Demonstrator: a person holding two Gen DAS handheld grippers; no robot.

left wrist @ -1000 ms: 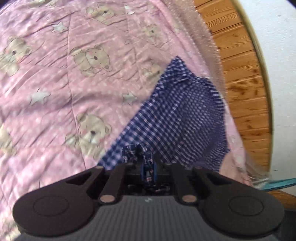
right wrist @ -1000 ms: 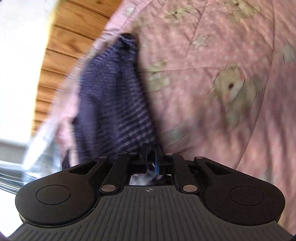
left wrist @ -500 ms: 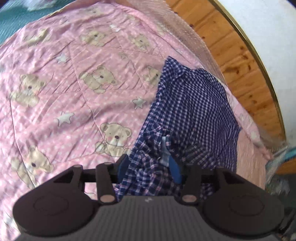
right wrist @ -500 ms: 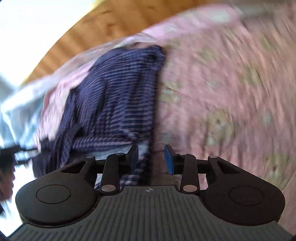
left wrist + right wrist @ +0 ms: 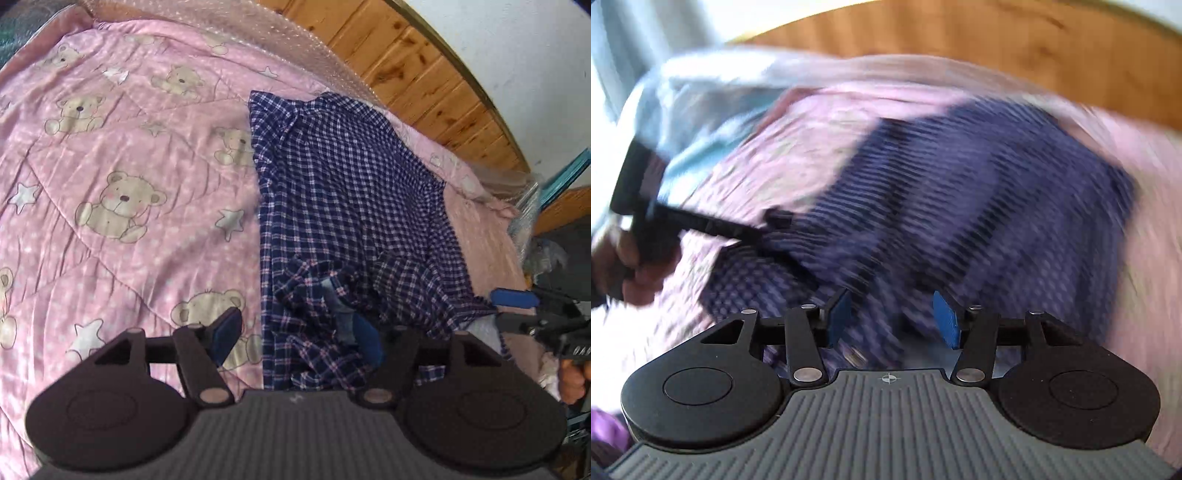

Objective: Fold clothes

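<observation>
A navy checked shirt (image 5: 351,192) lies spread on the pink teddy-bear quilt (image 5: 122,155), with its near edge crumpled. My left gripper (image 5: 297,336) hangs over that crumpled edge. Its jaws are opening; loose cloth lies between the blue pads (image 5: 225,332) without being pinched. The right gripper (image 5: 513,312) shows at the shirt's right corner, with a hand (image 5: 570,376) behind it. The right wrist view is blurred. In it the right gripper (image 5: 892,319) is above the shirt (image 5: 960,203), its jaws opening and nothing gripped. The left gripper (image 5: 701,225) shows at the left of that view.
A wooden panel (image 5: 424,74) and a white wall (image 5: 517,44) run behind the bed. Clear plastic wrap (image 5: 277,33) covers the bed's far edge. Teal and dark clutter (image 5: 561,177) stands past the right edge of the bed.
Both grippers went from shut on the shirt's edge to open, and the cloth dropped onto the quilt. The right gripper swung away and up, and both views rolled.
</observation>
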